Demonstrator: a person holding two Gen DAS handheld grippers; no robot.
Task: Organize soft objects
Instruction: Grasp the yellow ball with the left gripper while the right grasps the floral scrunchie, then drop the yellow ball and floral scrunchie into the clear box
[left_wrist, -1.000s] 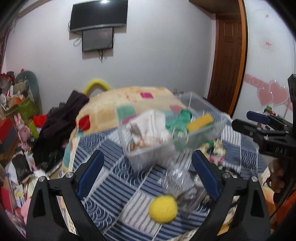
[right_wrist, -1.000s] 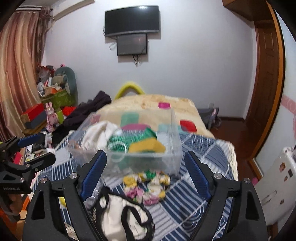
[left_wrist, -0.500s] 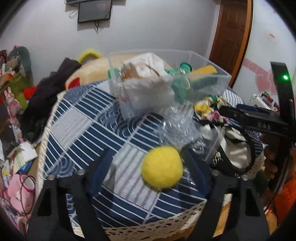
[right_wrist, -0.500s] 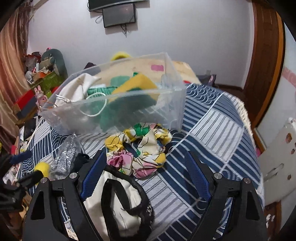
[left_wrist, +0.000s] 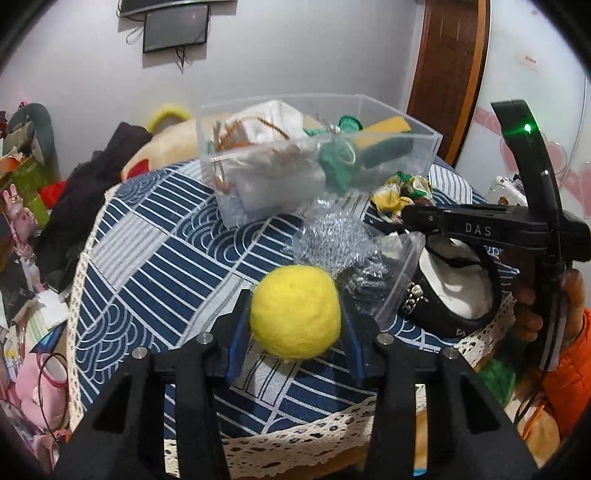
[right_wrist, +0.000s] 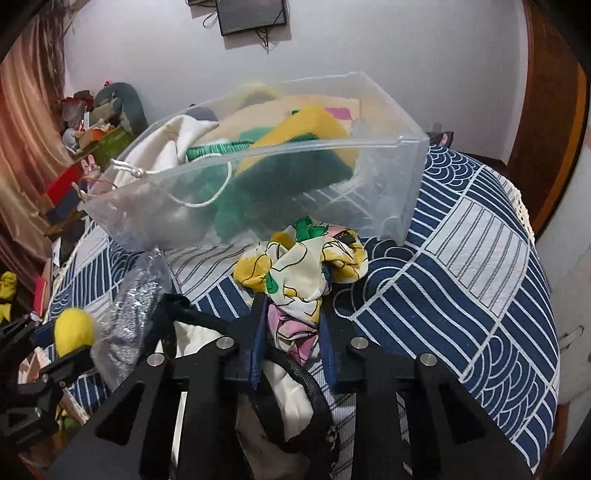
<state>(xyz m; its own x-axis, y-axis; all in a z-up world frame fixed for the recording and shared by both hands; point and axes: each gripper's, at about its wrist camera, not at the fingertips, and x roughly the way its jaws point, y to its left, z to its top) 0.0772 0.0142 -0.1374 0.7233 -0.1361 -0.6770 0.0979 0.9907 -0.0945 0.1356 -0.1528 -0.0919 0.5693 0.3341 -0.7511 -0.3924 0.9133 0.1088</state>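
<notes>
The left gripper jaws are clamping the yellow ball; the right gripper jaws are clamping the floral scrunchie. Lift both clear before moving over the clear bin.

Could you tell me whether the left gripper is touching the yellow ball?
Touching. In the left wrist view the left gripper has closed both blue pads against the sides of the yellow ball, with no gap on either side.

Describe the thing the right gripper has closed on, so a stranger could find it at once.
Start at the clear plastic bin on the blue-and-white striped cloth. Just in front of its near wall lies a crumpled floral scrunchie, pinched at its near end by the right gripper. Its white fabric with yellow, green and pink flowers sets it apart from the silvery bag and the plain yellow ball to its left.
</notes>
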